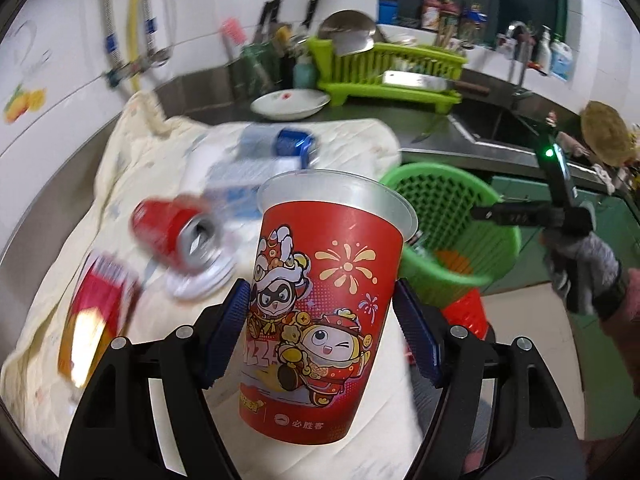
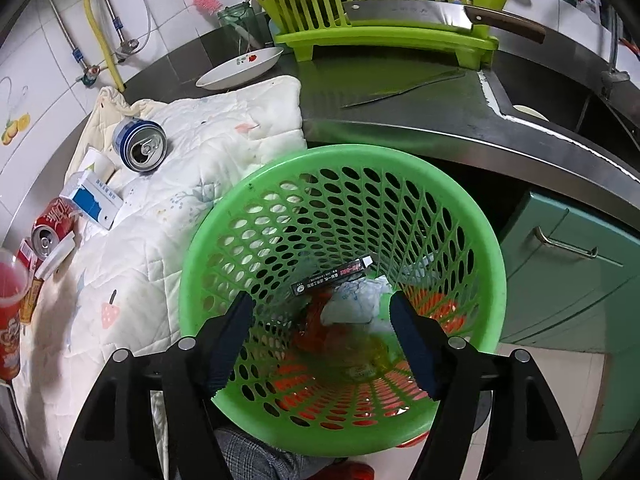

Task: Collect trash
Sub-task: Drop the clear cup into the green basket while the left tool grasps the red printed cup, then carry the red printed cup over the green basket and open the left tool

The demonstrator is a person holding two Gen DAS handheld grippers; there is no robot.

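Observation:
My left gripper [image 1: 320,312] is shut on a red printed cup [image 1: 320,312] with a clear rim and holds it above the white quilt [image 1: 160,160]; the cup also shows at the left edge of the right wrist view [image 2: 10,312]. A red can [image 1: 172,232], a blue can [image 1: 294,142], a blue-white carton [image 1: 240,184] and a red box [image 1: 100,308] lie on the quilt. My right gripper [image 2: 320,320] is open and empty over the green mesh bin [image 2: 240,216], which holds a black box [image 2: 332,274] and crumpled paper [image 2: 356,300].
A green dish rack [image 2: 380,36] with a cleaver [image 2: 420,12], a white dish [image 2: 240,68] and a knife [image 2: 404,88] are on the steel counter. A sink [image 2: 560,112] is at right, green cabinets [image 2: 568,272] below.

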